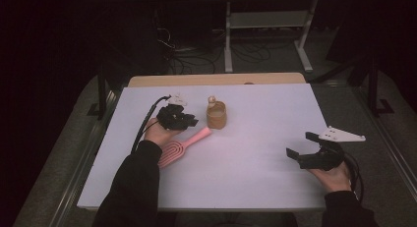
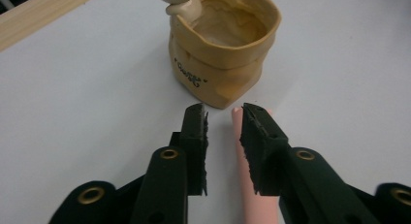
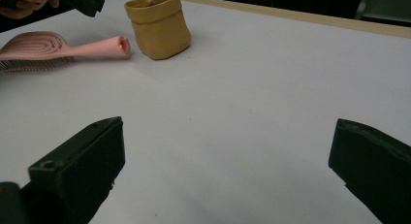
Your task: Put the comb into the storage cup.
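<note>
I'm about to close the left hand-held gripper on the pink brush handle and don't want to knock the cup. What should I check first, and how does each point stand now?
1. Left hand-held gripper open: ok, a narrow gap shows between its jaws.
2. Handle of the pink brush between the jaws: not ok. In the left gripper view the handle runs under the right-side jaw, not centred in the gap.
3. Clearance from the tan cup: cannot tell. It stands just beyond the jaw tips.
4. Cup upright: ok.
5. Right hand-held gripper out of the way: ok, open wide over bare white table, far from the brush.
</note>
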The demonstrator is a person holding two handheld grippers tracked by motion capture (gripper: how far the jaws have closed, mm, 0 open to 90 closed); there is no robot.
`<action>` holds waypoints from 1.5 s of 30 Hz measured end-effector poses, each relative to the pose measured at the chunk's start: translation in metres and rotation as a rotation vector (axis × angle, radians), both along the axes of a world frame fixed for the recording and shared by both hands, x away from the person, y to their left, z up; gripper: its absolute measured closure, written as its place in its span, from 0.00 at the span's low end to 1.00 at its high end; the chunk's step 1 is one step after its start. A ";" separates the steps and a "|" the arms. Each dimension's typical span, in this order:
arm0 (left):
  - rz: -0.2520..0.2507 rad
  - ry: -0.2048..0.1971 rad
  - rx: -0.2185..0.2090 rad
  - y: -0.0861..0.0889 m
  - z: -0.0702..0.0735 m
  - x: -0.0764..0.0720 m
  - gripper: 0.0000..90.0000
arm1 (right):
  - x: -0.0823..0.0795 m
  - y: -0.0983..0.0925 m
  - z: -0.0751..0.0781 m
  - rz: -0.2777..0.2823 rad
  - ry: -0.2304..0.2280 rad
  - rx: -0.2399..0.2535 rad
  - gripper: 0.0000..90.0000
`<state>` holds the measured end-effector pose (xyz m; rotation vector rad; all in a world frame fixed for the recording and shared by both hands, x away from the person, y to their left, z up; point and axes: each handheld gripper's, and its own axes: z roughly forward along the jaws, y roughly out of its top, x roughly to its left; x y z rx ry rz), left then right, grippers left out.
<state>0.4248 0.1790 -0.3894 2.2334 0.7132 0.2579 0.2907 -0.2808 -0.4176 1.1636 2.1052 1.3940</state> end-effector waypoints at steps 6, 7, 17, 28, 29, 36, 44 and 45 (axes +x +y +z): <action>-0.010 0.048 0.009 -0.001 -0.007 0.005 1.00 | 0.000 0.001 0.000 0.003 -0.002 -0.005 0.00; -0.013 0.062 0.012 -0.002 -0.008 0.005 1.00 | 0.000 0.001 0.000 0.004 -0.002 -0.005 0.00; -0.009 0.092 0.086 -0.010 -0.017 0.008 1.00 | 0.000 0.002 -0.001 0.010 0.006 -0.009 0.00; -0.038 0.105 0.165 -0.024 -0.024 0.004 1.00 | -0.001 0.002 -0.001 0.012 0.005 -0.009 0.00; -0.038 0.102 0.164 -0.025 -0.024 0.004 1.00 | -0.001 0.002 -0.001 0.012 0.005 -0.009 0.00; -0.064 0.101 0.202 -0.030 -0.026 -0.001 1.00 | -0.001 0.002 -0.001 0.009 0.000 -0.009 0.00; -0.119 0.087 0.260 -0.042 -0.030 -0.009 1.00 | -0.001 0.003 -0.001 0.006 0.001 -0.019 0.00; -0.119 0.087 0.260 -0.042 -0.030 -0.009 1.00 | -0.001 0.003 -0.001 0.006 0.001 -0.019 0.00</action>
